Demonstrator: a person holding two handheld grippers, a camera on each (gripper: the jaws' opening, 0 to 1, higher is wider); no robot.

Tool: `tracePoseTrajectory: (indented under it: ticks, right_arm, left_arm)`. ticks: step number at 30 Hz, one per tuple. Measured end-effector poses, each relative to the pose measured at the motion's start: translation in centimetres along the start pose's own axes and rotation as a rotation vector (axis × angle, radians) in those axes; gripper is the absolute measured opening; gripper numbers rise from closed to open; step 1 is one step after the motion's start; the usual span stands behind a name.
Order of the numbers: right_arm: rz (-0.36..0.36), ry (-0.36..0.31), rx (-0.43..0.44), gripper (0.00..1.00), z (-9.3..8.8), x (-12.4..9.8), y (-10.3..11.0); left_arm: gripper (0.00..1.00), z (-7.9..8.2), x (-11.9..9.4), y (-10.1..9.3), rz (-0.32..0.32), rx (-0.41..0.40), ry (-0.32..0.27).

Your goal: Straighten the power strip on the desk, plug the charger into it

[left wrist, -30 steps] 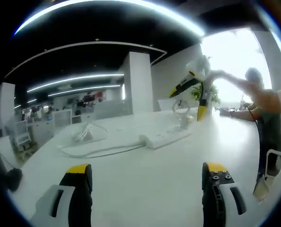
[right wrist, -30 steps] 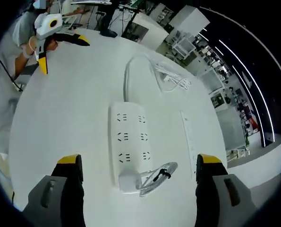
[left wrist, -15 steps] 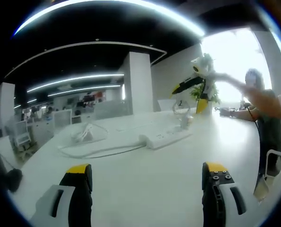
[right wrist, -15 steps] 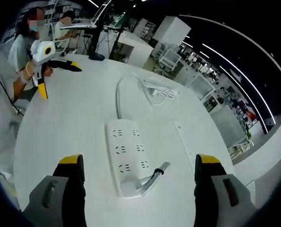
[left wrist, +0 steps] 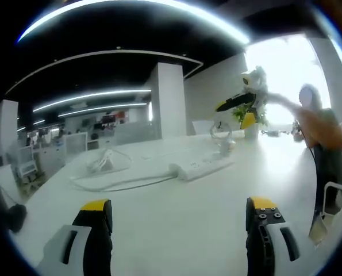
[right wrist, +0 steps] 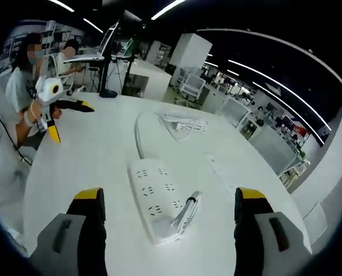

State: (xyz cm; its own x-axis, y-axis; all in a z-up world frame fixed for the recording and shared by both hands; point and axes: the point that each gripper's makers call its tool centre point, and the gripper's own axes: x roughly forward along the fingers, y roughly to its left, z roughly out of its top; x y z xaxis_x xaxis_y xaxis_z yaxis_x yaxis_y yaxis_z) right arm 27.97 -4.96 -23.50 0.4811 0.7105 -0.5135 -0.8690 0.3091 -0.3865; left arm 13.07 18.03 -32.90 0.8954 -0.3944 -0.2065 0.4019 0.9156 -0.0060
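The white power strip [right wrist: 152, 194] lies on the white round desk [right wrist: 84, 167], its cable [right wrist: 137, 129] curving off toward a bundled cord [right wrist: 185, 122]. A white charger [right wrist: 162, 232] with a clear-wrapped cable [right wrist: 186, 209] rests against the strip's near end. My right gripper [right wrist: 169, 196] hovers open above that end. In the left gripper view the strip [left wrist: 199, 167] and charger [left wrist: 223, 147] lie far across the desk, beyond my open left gripper [left wrist: 179, 207]. The right gripper [left wrist: 235, 114] hangs open in the air above the charger. The left gripper [right wrist: 73, 123] stands open over the desk's far left edge.
A flat white bar [right wrist: 222, 170] lies right of the strip. The person [left wrist: 323, 138] holding the grippers stands at the desk's edge. Other desks, chairs, a monitor [right wrist: 110, 40] and another person [right wrist: 73, 49] sit beyond the desk.
The right gripper has lifted and tilted up, so its view takes in more of the room; in the left gripper view it has drifted up and right. The left gripper has stayed still.
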Motion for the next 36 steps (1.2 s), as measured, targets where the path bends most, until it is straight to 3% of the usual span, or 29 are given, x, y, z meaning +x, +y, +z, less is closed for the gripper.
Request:
tracePoseTrajectory:
  ticks: [7, 36]
  right_arm:
    - [-0.012, -0.076, 0.062, 0.97, 0.2, -0.7, 0.3]
    - [-0.126, -0.217, 0.155, 1.0, -0.5, -4.1, 1.7]
  left_arm:
    - [0.99, -0.1, 0.1, 0.0, -0.002, -0.003, 0.0]
    - [0.99, -0.2, 0.0, -0.1, -0.007, -0.006, -0.003]
